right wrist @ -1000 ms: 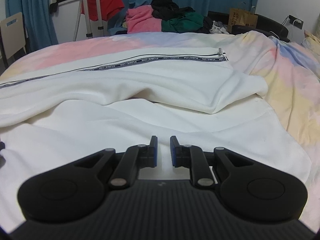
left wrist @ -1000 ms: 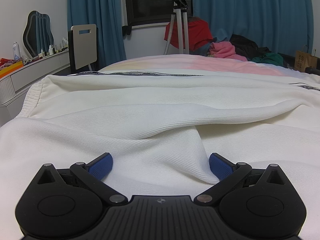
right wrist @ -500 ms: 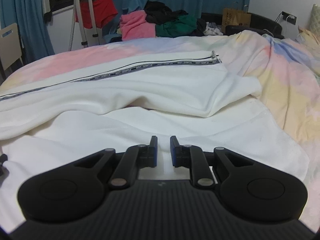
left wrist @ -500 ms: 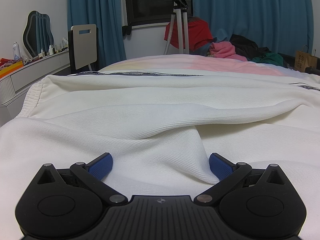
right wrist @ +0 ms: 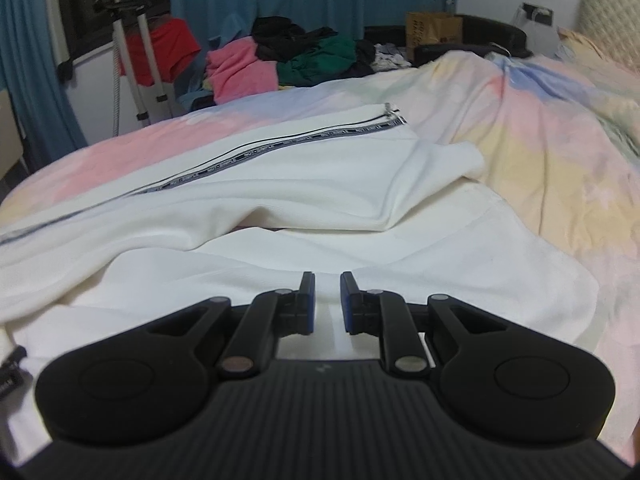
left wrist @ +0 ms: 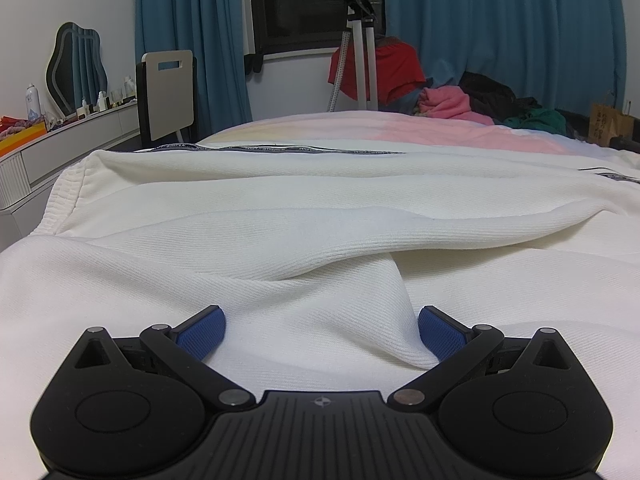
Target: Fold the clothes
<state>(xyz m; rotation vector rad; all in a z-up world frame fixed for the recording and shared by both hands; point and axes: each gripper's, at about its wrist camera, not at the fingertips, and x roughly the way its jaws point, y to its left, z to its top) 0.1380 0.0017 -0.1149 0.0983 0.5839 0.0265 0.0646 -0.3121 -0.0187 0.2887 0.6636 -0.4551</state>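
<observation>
White cloth of the jacket [left wrist: 320, 216] lay spread across the pastel bed [right wrist: 560, 152], its zip tape [right wrist: 280, 148] along the far edge, likely laid out flat so it could be folded. Nearest the jacket's ribbed hem, the left gripper [left wrist: 322, 330] pointed down onto the fabric with jaws wide, a raised ridge of cloth between them but not pinched. Toward the jacket's zip-pull end, the right gripper [right wrist: 327, 304] tilted downward above the cloth, jaws narrow, nothing visibly clamped between them.

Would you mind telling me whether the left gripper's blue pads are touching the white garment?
Touching: in the left wrist view the white garment bulges between the open left gripper, against both pads.
</observation>
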